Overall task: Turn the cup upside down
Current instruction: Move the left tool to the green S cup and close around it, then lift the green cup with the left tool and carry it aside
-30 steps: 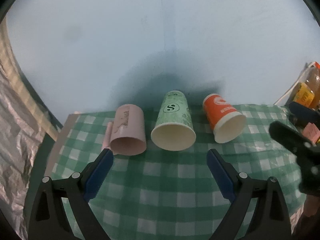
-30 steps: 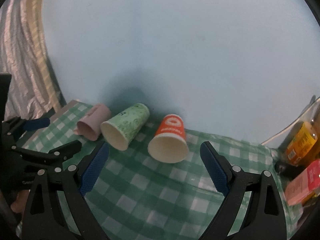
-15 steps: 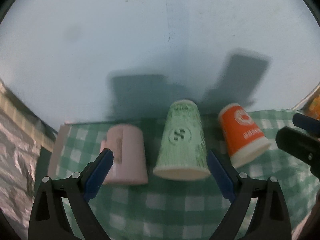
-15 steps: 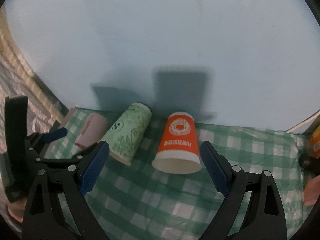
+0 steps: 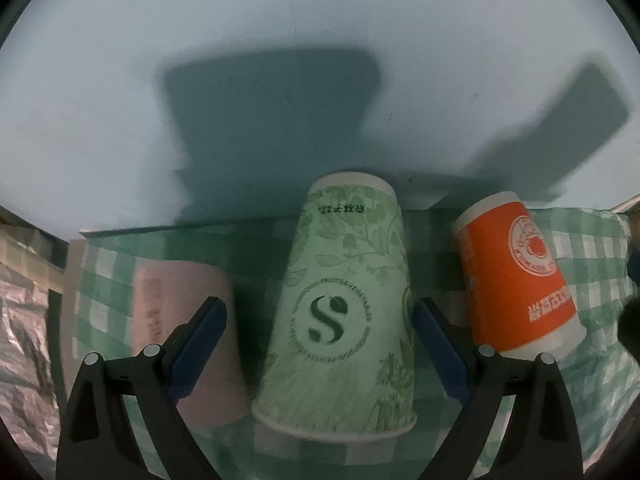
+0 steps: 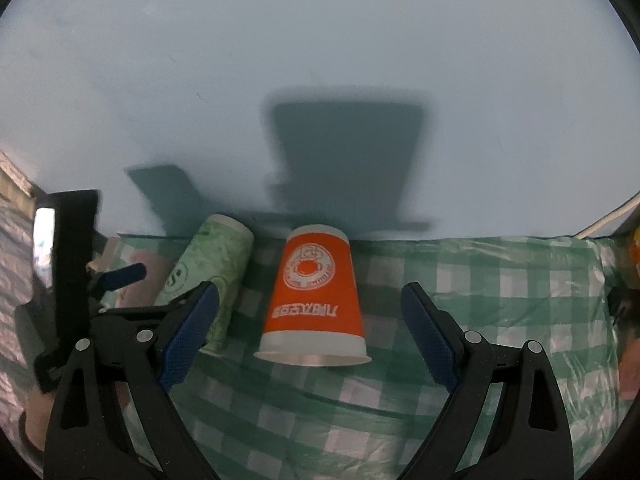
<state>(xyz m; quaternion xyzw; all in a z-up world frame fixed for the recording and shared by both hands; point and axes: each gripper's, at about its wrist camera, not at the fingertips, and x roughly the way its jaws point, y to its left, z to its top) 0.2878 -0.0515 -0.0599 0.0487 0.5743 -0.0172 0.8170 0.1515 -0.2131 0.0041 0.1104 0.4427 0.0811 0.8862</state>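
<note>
Three paper cups lie on their sides on a green checked cloth [image 6: 460, 272], mouths toward me. The green cup [image 5: 340, 312] with an "S" logo lies between the fingers of my open left gripper [image 5: 320, 348], which do not touch it. A pink cup [image 5: 176, 304] lies to its left, partly behind the left finger. The orange cup [image 6: 316, 296] lies just ahead of my open right gripper [image 6: 308, 328], centred between its fingers. The green cup [image 6: 208, 268] and the left gripper [image 6: 116, 300] also show at the left of the right wrist view. The orange cup [image 5: 516, 272] shows at the right of the left wrist view.
A pale blue wall [image 6: 320, 80] stands right behind the cups. Crinkled silver foil [image 5: 24, 340] hangs at the left. A white cable [image 6: 604, 220] and orange packages [image 6: 630, 360] sit at the far right edge of the cloth.
Both grippers have moved forward and lower toward the cups. The green cup now sits between the left fingers, and the orange cup is close in front of the right fingers.
</note>
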